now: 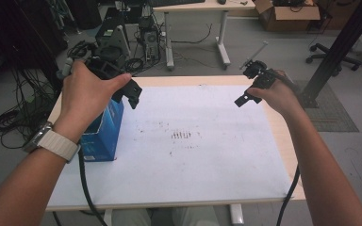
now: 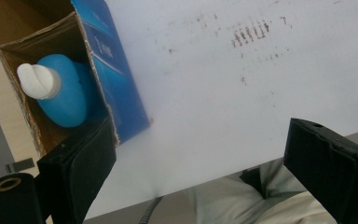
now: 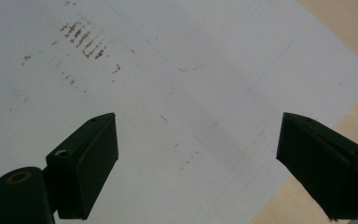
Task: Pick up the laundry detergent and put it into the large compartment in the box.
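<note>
- High view: one table (image 1: 273, 127) with one white sheet (image 1: 207, 165) over it, dark smudges at frame centre. One blue box (image 1: 104, 136) stands at left of centre, partly under the left hand (image 1: 87, 94). Two grippers: the left gripper (image 1: 129, 92) above the box, the right gripper (image 1: 250, 92) at upper right of centre, held by the right hand (image 1: 278, 94). One pale watch strap (image 1: 59, 143) on the left wrist. Jaw gaps cannot be told from here.
- Left gripper view: the box (image 2: 116, 79), upper left, is open at the top; inside lies one blue bottle (image 2: 67, 95) with one white cap (image 2: 39, 80). Printing on the box side is too blurred to read. The left gripper (image 2: 200, 158) has its jaws wide apart, empty, one jaw just beside the box's open edge.
- Right gripper view: the right gripper (image 3: 198, 163) has its jaws wide apart, holding nothing, over the sheet (image 3: 177, 93). Smudges at upper left; bare table (image 3: 349, 42) at right edge.
</note>
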